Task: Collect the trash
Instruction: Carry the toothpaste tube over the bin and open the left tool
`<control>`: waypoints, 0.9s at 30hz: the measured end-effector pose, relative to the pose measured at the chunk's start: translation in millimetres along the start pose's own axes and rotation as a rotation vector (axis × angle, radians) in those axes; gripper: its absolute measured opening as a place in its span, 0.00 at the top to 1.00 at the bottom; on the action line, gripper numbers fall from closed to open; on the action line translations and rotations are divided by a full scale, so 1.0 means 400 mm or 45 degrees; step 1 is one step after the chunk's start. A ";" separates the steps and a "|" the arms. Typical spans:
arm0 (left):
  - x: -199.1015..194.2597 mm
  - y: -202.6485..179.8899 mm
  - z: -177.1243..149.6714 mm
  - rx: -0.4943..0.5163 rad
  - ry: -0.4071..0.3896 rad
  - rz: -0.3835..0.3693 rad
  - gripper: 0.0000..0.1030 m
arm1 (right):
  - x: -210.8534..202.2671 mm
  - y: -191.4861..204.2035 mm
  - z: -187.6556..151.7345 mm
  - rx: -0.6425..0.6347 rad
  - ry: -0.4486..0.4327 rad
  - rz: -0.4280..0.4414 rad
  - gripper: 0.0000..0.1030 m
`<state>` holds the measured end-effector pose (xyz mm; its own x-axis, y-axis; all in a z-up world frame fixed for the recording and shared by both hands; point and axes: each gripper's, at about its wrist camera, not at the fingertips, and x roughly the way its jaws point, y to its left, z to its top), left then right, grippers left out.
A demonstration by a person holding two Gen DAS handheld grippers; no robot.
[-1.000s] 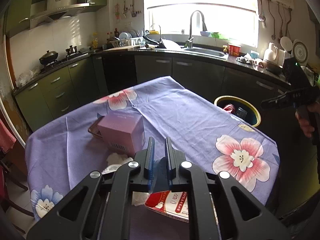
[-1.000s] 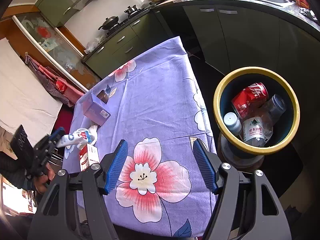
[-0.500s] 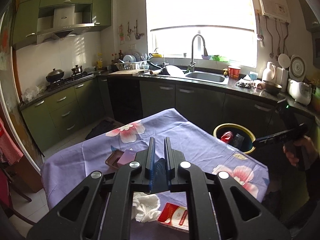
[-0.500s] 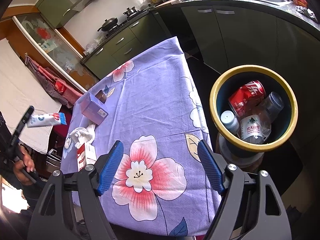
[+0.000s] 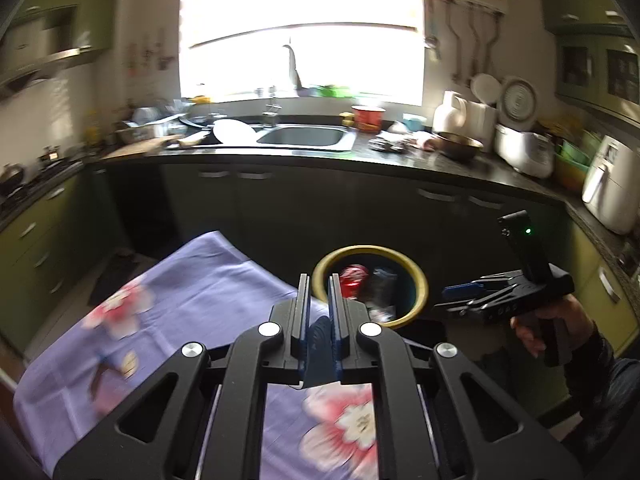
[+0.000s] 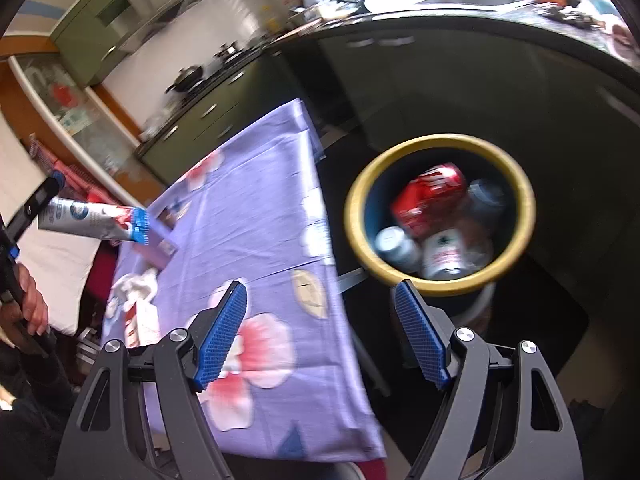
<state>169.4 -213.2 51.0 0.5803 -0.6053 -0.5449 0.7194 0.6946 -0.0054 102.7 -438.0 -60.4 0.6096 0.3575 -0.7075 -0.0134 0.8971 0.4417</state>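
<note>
while left gripper fingers clench one tube | right gripper released (empty) | bin: one can

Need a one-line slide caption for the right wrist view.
Open right gripper faces the bin; left gripper carries a tube.

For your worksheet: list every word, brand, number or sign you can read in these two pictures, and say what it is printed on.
None can be read.
White and blue squeezed tube: print blurred.
Red drink can in the yellow-rimmed bin: white lettering smeared.
White-labelled plastic bottle: label blurred.
</note>
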 end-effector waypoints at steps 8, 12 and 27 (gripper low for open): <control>0.319 -0.145 0.097 0.070 0.151 -0.216 0.91 | -0.050 -0.115 -0.022 0.104 -0.045 -0.065 0.26; 0.467 -0.183 0.112 0.042 0.202 -0.271 0.91 | -0.062 -0.167 -0.035 0.162 -0.048 -0.080 0.26; 0.436 -0.103 0.116 -0.168 0.109 -0.252 0.39 | -0.065 -0.169 -0.054 0.169 -0.042 -0.100 0.22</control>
<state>258.5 -365.4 -4.9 0.3944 -0.7035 -0.5912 0.7567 0.6137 -0.2255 70.5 -502.2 -83.7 0.6302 0.2769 -0.7254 0.1388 0.8790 0.4561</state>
